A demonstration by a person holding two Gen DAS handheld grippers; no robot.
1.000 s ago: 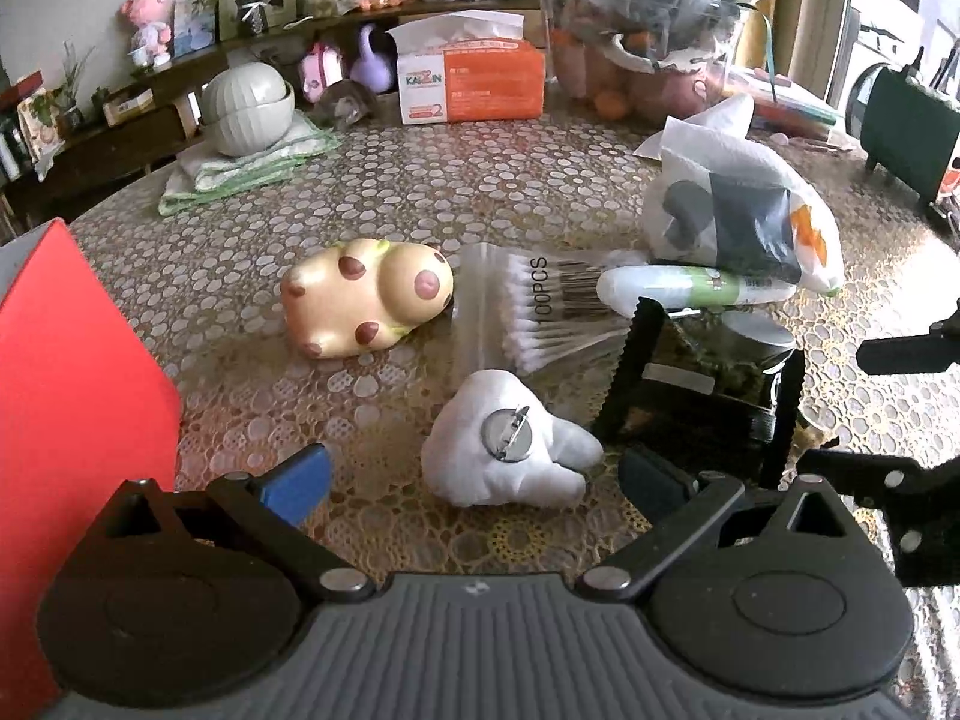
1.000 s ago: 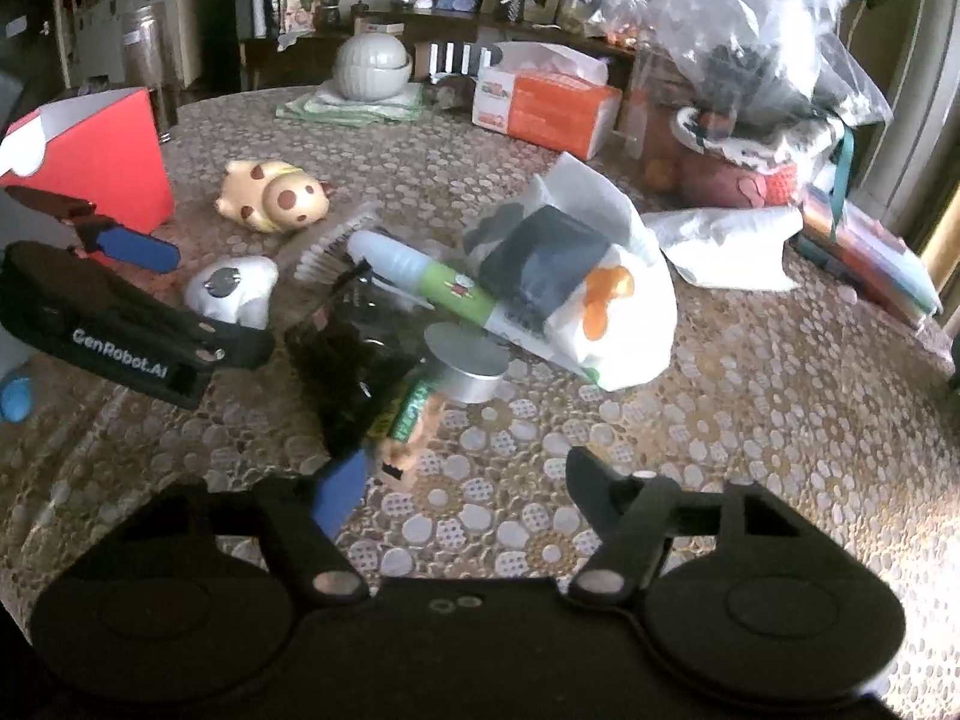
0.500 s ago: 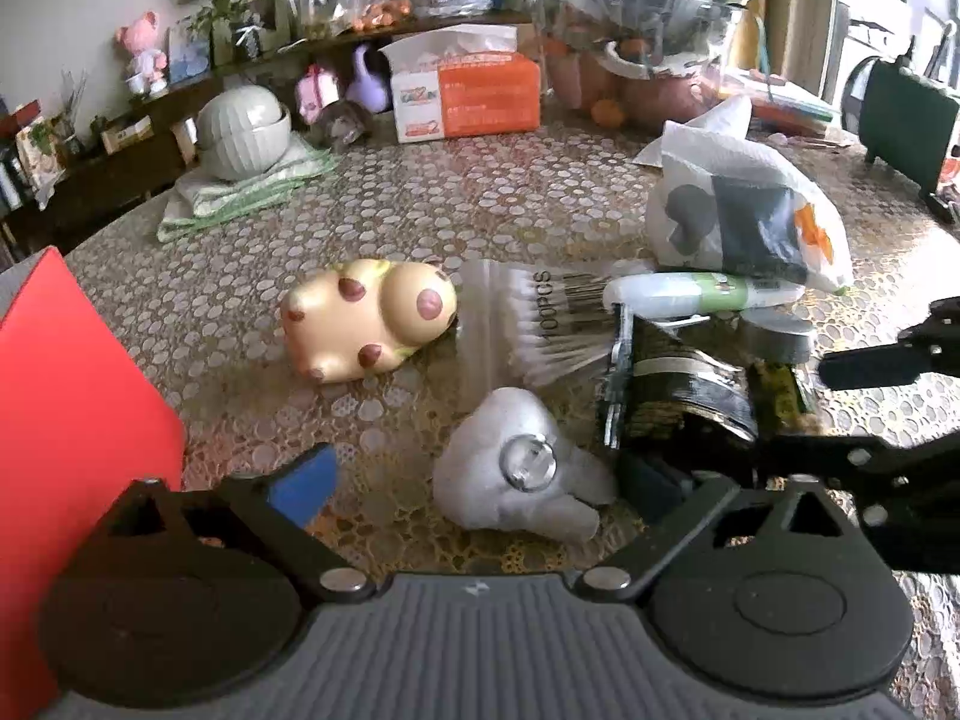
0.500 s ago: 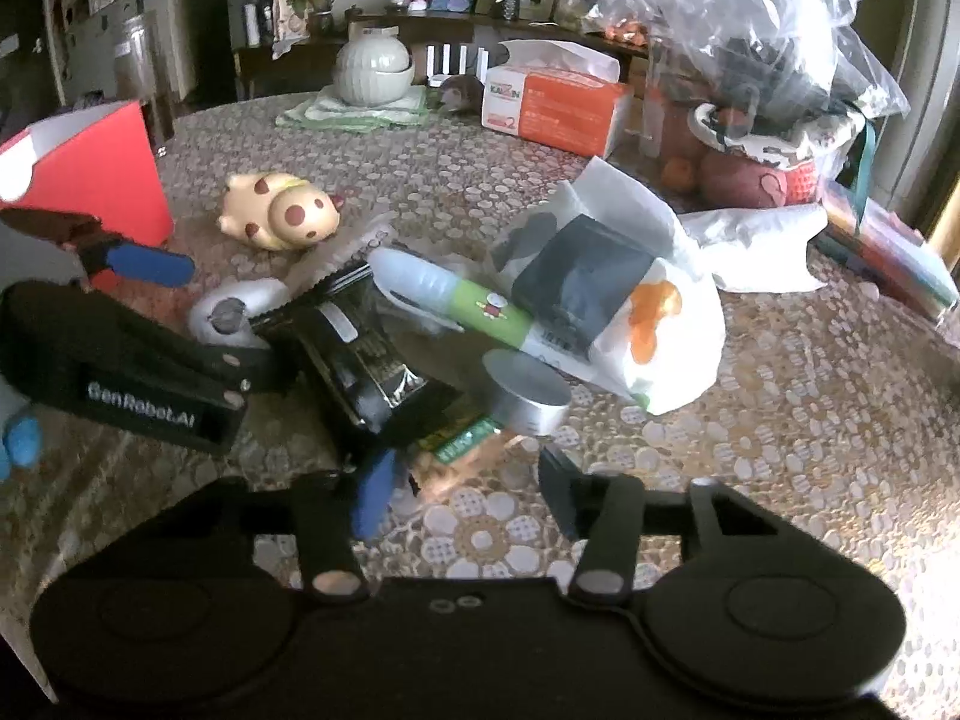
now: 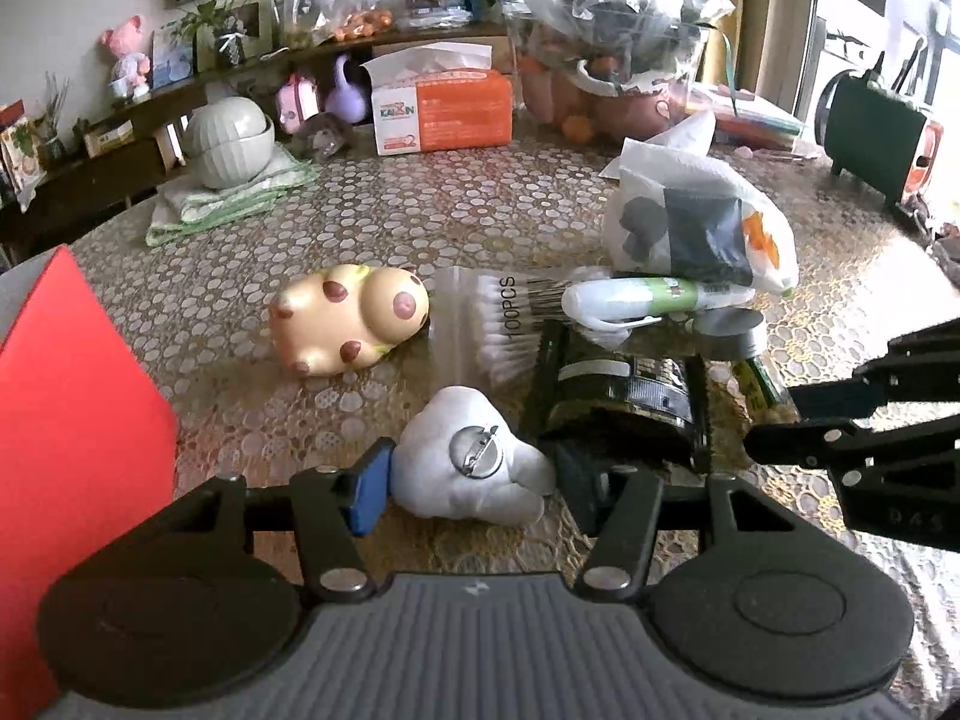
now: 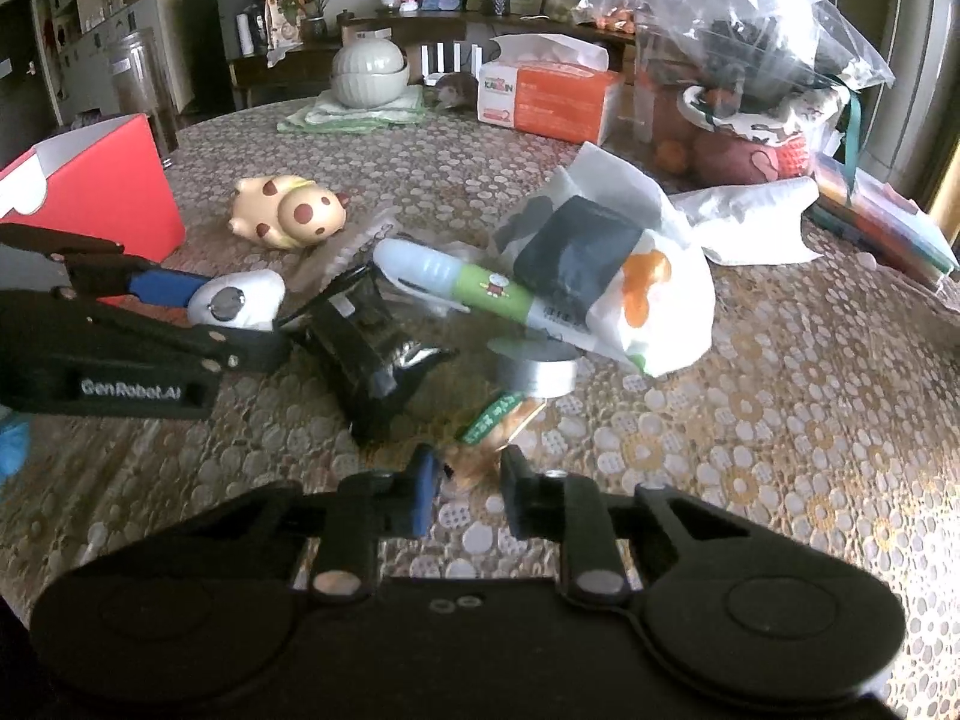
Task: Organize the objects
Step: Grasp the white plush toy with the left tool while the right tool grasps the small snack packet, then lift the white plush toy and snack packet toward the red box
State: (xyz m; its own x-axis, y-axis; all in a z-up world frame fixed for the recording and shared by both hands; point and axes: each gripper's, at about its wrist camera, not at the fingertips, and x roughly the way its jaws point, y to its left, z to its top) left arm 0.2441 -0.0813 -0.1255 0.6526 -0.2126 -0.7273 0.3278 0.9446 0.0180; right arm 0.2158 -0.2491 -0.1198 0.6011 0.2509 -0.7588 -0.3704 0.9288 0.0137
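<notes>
The left gripper [image 5: 471, 489] is set low on the patterned tablecloth [image 5: 372, 228] with its jaws spread around a white, soft, lumpy toy with a round metal pin back [image 5: 471, 471]; the blue-padded finger touches the toy's side, while contact on the other side cannot be told, so the toy is judged bracketed rather than clamped. The right gripper [image 6: 465, 489] is narrowed about the tip of a small brown snack packet with a green label [image 6: 489, 420], whose far end lies under a round silver tin [image 6: 534, 366]; whether the pads already pinch it cannot be told. A red open cardboard box [image 6: 102, 186] stands just beside the left gripper and is judged the likely destination. For a clean pick, the left jaws should be closed across the toy's widest part, clear of the black foil pouch [image 5: 624, 396] touching it, and lifted straight. The packet should be drawn out slowly so the tin and the white-and-green tube [image 6: 456, 282] are not dragged.
</notes>
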